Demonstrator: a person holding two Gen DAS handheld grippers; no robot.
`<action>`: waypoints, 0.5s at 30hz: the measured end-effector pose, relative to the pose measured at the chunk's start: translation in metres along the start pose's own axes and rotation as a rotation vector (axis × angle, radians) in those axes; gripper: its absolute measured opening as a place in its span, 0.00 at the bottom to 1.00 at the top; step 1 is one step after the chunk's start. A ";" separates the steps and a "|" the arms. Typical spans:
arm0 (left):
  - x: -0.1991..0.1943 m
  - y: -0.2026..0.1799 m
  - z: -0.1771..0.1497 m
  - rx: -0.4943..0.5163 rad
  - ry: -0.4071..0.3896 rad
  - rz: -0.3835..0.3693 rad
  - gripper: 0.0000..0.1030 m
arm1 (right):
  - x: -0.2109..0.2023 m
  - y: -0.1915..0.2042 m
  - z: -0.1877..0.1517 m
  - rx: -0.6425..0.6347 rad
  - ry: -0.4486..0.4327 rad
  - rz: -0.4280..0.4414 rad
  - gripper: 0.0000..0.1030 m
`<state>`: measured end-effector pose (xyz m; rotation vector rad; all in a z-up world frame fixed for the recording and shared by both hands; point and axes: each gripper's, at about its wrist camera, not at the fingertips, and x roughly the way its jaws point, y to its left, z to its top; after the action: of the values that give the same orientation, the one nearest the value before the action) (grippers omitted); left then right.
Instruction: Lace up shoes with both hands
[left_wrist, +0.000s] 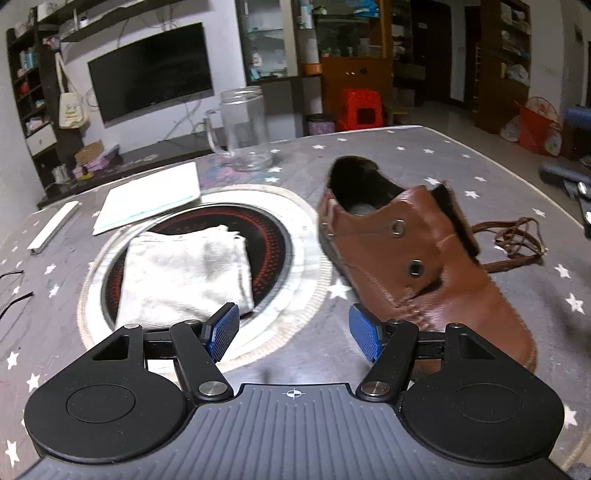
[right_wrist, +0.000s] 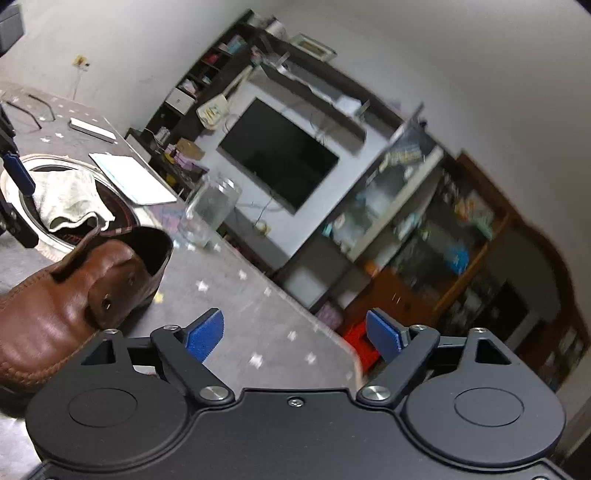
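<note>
A: Since the brown leather shoe (left_wrist: 413, 266) has bare eyelets and its brown lace (left_wrist: 517, 240) lies in a loose tangle on the table just beyond it, I'd say the step in hand is fetching a lace end.

B: Agreed. Where do the tongs stand?

A: Both released, nothing between the blue pads. The left gripper (left_wrist: 293, 330) hovers over the grey star-printed table (left_wrist: 388, 147), just beside the shoe's toe; the right gripper (right_wrist: 293, 334) is tilted, near the shoe's other side.

B: So how to do it well?

A: Pick one free end out of the tangle, not a loop, and pinch it close to the tip so it stays stiff enough to thread. The other gripper should steady the flap next to the chosen eyelet.

B: And the shoe itself?

A: It stands upright on its sole beside the round black-and-white hob plate (left_wrist: 295, 206), where a crumpled white cloth (left_wrist: 184, 269) lies. The tongue stands up, two metal-ringed holes show on the near flap, the leather is glossy with stitched seams. Whether the lace is already through any hole, I cannot tell.
</note>
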<state>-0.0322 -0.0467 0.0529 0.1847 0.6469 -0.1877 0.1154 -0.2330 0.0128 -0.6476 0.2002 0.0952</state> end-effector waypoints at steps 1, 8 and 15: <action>0.000 0.003 -0.001 -0.002 -0.008 0.012 0.65 | 0.001 -0.002 -0.004 0.026 0.019 0.011 0.86; 0.003 0.038 -0.008 -0.052 -0.063 0.127 0.65 | 0.013 -0.033 -0.048 0.293 0.157 0.079 0.87; 0.012 0.076 -0.017 -0.114 -0.095 0.206 0.65 | 0.023 -0.063 -0.081 0.511 0.215 0.118 0.87</action>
<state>-0.0149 0.0293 0.0405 0.1307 0.5382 0.0384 0.1345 -0.3315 -0.0178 -0.1341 0.4534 0.0834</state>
